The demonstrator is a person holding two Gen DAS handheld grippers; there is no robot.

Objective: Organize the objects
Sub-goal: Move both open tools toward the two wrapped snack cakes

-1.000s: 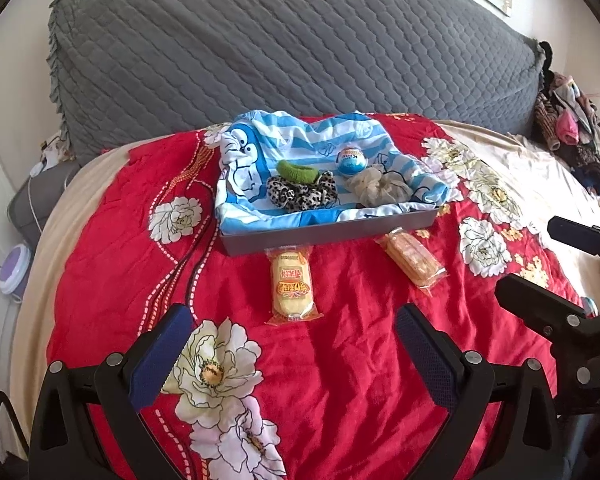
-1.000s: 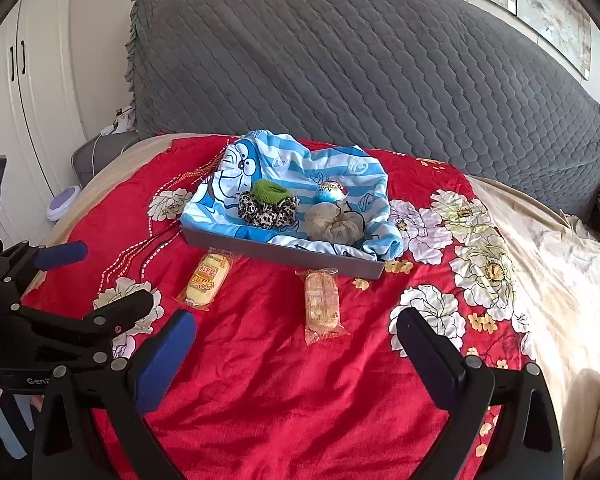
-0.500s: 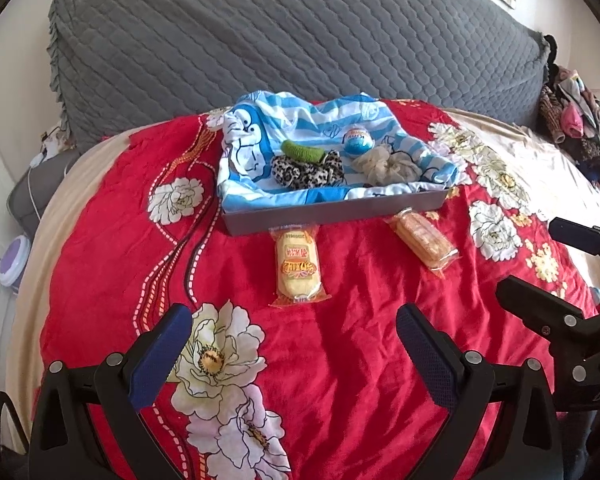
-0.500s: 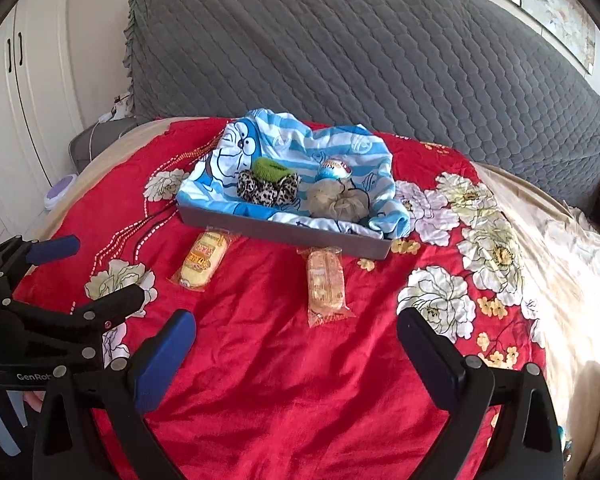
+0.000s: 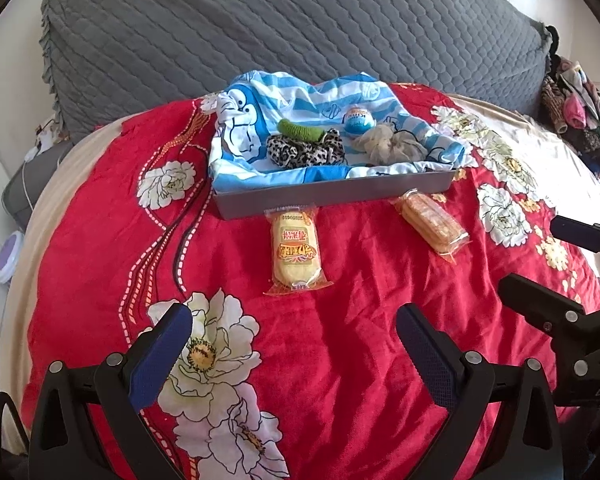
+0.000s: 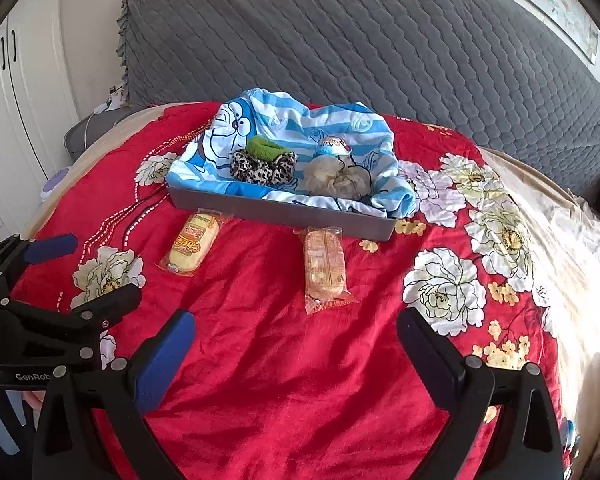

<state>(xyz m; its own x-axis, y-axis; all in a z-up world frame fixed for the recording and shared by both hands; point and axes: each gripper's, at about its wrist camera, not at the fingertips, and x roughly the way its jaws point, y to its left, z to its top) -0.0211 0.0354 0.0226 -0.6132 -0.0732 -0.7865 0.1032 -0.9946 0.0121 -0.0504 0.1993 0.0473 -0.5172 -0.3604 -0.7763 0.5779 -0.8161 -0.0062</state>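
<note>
A grey tray lined with a blue cartoon cloth stands on the red floral bedspread. In it lie a leopard scrunchie, a green one, a beige one and a blue egg-shaped toy. Two wrapped snacks lie in front of the tray: a yellow cake and an orange wafer pack. My left gripper is open and empty, short of the yellow cake. My right gripper is open and empty, short of the wafer pack.
A grey quilted headboard cover rises behind the tray. A pile of clothes lies at the far right. A grey cushion and a white round device sit off the bed's left edge. White cupboard doors stand at the left.
Both grippers have moved forward and lower toward the snacks and tray, which now look larger and nearer. Both stay open and empty.
</note>
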